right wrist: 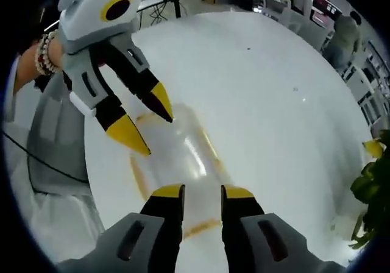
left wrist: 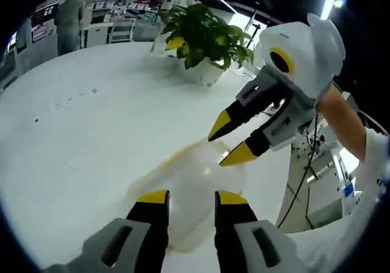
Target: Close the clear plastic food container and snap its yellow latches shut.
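Clear food container lies on white table, blurred, between your two grippers. Left gripper hovers at near end, jaws parted, holding nothing. Right gripper faces it from opposite end, jaws parted, empty. Latch state unclear through blur. Likely step: approach. Next, press lid flat, then push yellow latches down.

Open office: desks, shelving, potted plant.
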A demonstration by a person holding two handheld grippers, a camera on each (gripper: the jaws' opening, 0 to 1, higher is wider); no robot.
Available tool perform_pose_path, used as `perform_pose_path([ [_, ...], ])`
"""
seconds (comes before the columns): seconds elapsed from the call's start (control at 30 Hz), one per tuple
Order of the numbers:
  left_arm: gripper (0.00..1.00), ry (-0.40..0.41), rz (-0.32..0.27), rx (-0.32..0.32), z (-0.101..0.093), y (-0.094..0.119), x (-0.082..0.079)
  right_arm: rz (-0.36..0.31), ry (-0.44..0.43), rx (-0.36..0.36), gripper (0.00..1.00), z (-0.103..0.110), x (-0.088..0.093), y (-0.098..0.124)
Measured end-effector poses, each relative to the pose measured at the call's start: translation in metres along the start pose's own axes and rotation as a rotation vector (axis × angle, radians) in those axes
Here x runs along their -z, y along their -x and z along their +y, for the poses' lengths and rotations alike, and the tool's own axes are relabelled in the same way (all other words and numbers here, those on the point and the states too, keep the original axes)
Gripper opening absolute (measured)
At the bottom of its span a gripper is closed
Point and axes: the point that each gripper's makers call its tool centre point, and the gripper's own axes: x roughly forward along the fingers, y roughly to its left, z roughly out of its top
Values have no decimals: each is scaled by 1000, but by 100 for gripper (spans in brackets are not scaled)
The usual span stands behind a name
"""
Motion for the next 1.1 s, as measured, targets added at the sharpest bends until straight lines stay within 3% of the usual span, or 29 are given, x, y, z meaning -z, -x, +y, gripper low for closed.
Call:
perform_pose_path([
  [0.27,16,-17,-10,20,-11,-5,4,-27,11,-4,13,3,-9,-6],
  [0.57,6,-32,-4,101,-37,-9,13,-62,23,-14,1,8,-21,-13],
  [0.7,0,-32,16,128,-47,-9,20,-87,21,-11,0,7,-29,-15],
  [0.97,0,28,39,187,-61,-7,31,-105,14,13,0,-4,-39,-25],
  [1.1,0,12,62,182,-62,-8,40,-131,-9,35,0,-14,-47,-29],
])
